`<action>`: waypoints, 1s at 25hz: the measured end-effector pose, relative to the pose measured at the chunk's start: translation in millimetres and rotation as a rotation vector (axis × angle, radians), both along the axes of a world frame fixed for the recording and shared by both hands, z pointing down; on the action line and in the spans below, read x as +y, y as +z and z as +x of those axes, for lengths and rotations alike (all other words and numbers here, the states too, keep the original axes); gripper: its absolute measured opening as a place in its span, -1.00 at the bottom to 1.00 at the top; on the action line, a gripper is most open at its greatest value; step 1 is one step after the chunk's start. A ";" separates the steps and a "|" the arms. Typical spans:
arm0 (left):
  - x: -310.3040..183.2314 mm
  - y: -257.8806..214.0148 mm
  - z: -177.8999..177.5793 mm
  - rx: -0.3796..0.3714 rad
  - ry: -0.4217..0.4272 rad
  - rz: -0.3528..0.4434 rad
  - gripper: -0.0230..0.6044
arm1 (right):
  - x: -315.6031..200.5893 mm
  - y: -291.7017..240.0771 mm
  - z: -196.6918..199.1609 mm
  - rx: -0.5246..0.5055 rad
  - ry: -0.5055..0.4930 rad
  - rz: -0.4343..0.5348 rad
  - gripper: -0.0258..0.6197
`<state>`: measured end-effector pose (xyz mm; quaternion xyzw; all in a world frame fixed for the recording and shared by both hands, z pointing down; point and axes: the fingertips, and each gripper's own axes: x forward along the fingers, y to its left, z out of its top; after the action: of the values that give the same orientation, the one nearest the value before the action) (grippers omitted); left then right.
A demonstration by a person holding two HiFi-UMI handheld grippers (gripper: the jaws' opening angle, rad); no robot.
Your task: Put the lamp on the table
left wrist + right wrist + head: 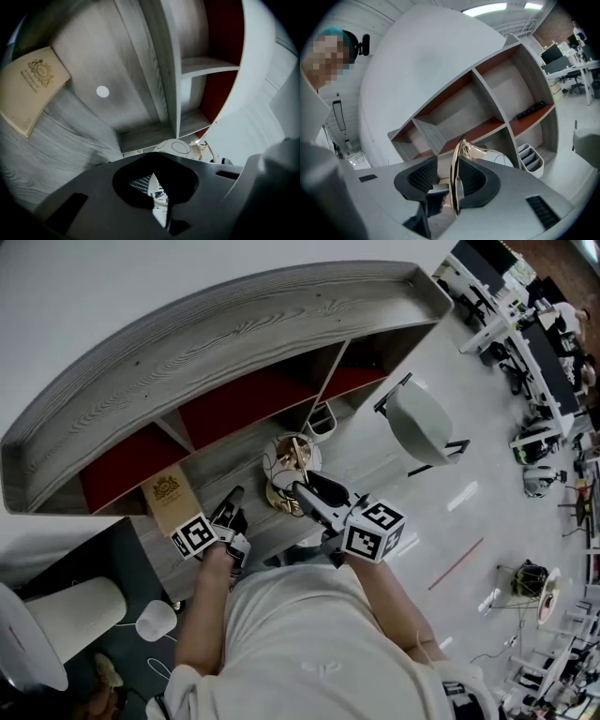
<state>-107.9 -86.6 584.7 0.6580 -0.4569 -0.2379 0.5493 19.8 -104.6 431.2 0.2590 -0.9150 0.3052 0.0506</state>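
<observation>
The lamp (289,465), a white globe inside a gold metal frame, stands low in front of the grey wooden shelf unit (216,343), on its grey wood surface (155,554). My right gripper (302,491) reaches to it from below. In the right gripper view the lamp's gold band (454,180) runs edge-on between the jaws, tight against the right pad, and the gripper is shut on it. My left gripper (234,495) lies left of the lamp, shut on nothing. Past its jaws the lamp's globe (174,147) shows.
A tan box (169,498) with a gold crest leans beside the left gripper. A white organiser (529,159) stands by the shelf's foot and a remote (532,110) lies on a red shelf. A white chair (422,423) stands to the right. White round objects (155,620) sit lower left.
</observation>
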 end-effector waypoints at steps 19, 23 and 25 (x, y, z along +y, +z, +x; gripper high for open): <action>-16.4 -188.7 -11.8 -0.700 0.064 0.441 -0.88 | -26.5 -69.1 16.5 0.024 0.017 0.284 -0.69; -17.1 -216.3 -4.1 -0.842 0.070 0.527 -0.88 | -30.5 -83.9 16.8 0.067 0.005 0.365 -0.72; -17.9 -226.7 0.2 -0.900 0.074 0.563 -0.88 | -31.7 -92.3 16.2 0.084 -0.002 0.412 -0.72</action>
<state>-107.7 -104.5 358.0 0.8326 -0.5424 -0.0260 0.1091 36.0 -136.3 338.9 0.2754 -0.9554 0.1003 0.0352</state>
